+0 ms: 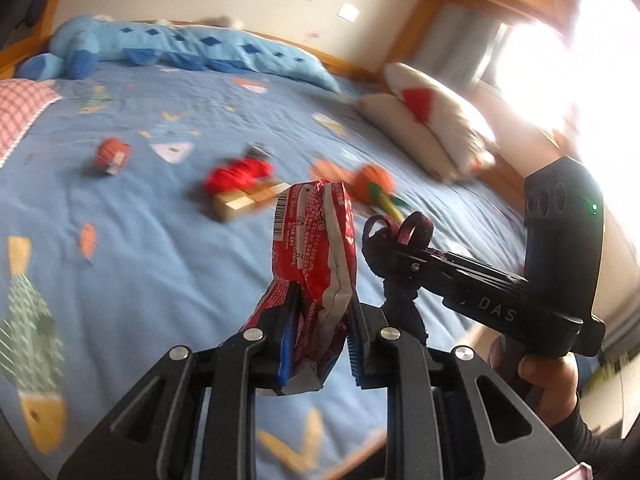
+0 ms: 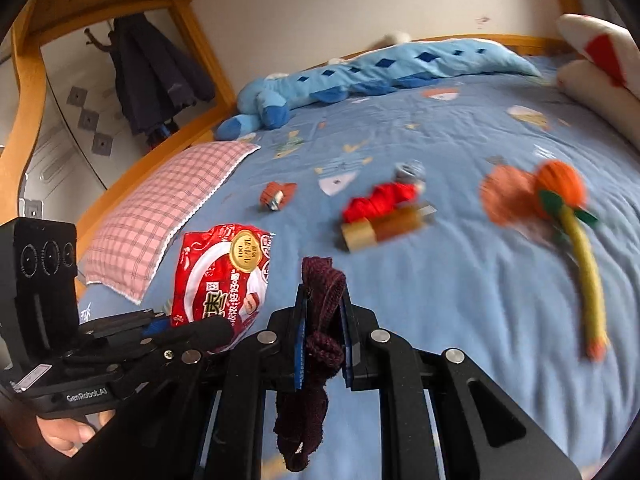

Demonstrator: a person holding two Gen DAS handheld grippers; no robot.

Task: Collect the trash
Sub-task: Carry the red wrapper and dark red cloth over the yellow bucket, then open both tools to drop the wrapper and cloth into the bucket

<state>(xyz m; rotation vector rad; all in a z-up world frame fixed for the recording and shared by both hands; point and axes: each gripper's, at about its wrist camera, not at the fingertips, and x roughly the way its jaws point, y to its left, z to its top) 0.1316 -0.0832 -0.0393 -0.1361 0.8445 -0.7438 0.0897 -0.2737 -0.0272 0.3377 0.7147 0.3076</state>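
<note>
My left gripper [image 1: 320, 312] is shut on a red and white snack wrapper [image 1: 316, 248], held above the blue bed; the wrapper also shows in the right wrist view [image 2: 224, 276]. My right gripper [image 2: 323, 316] is shut on a dark maroon knitted strip [image 2: 320, 344], which hangs down between the fingers; it shows in the left wrist view [image 1: 396, 236] too. On the bedspread lie a small crumpled brown wrapper [image 2: 278, 194], a red bundle with a cardboard tube [image 2: 384, 216] and a grey scrap [image 2: 408, 170].
An orange knitted flower toy with a yellow stem [image 2: 560, 208] lies at the right. A pink checked pillow [image 2: 160, 216], a blue plush toy [image 2: 360, 72] and white cushions [image 2: 600, 56] ring the bed. A wooden frame [image 2: 200, 28] runs behind.
</note>
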